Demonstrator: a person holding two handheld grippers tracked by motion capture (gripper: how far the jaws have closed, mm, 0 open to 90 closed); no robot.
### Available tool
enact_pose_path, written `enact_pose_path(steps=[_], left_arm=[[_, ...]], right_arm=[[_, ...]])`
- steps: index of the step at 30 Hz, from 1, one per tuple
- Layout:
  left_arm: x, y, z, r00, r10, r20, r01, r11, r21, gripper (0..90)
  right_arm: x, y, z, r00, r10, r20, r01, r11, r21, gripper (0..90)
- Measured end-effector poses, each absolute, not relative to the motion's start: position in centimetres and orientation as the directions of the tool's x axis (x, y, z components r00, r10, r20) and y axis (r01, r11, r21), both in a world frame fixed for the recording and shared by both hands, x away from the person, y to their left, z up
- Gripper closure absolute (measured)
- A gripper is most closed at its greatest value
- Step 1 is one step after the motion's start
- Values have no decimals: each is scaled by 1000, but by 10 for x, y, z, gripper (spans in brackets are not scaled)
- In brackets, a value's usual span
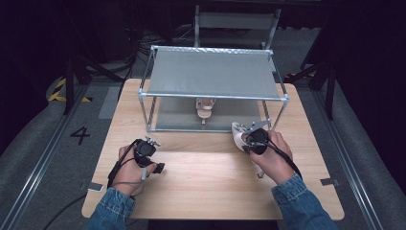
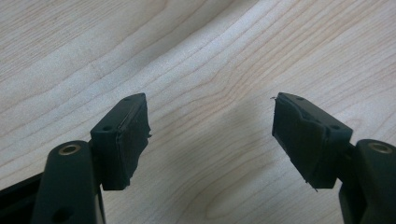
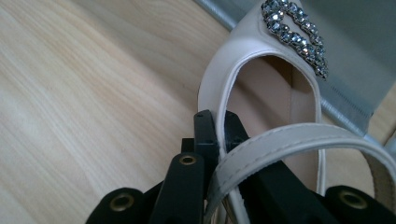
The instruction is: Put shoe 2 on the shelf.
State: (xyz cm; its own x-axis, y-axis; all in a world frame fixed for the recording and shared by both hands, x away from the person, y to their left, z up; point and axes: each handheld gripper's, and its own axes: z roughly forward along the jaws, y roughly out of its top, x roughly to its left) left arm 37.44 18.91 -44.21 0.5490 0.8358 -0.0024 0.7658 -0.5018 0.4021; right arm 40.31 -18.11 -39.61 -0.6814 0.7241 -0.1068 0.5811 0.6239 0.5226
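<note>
Right tongs (image 3: pixel 219 126) clenched on the side edge of a white high-heeled shoe (image 1: pixel 242 136), pinched at the rim so the jewelled toe points ahead toward the shoe rack (image 1: pixel 213 97), likely for shelving. The shoe is just off the tabletop (image 1: pixel 206 177), close before the rack's right post. Left tongs (image 2: pixel 210 135) released, idle over bare wood. Count: two shoes, the second shoe (image 1: pixel 205 108) on the lower shelf; one rack.
</note>
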Motion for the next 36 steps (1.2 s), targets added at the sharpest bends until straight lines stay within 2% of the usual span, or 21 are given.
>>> enact_pose_path(steps=[7, 21, 33, 36], left_arm=[[374, 191, -441, 539, 842, -13, 773, -488, 404, 279], [376, 193, -441, 550, 835, -12, 766, -498, 406, 279], [377, 194, -440, 553, 833, -26, 765, -495, 413, 280], [377, 194, -440, 553, 833, -29, 766, -493, 413, 280]], right_arm=[[428, -168, -394, -698, 702, -143, 547, 651, 526, 872], [478, -152, -412, -701, 681, -212, 502, 682, 531, 870], [497, -141, -427, -700, 668, -253, 488, 706, 513, 867], [499, -139, -429, -704, 669, -237, 495, 702, 512, 832]])
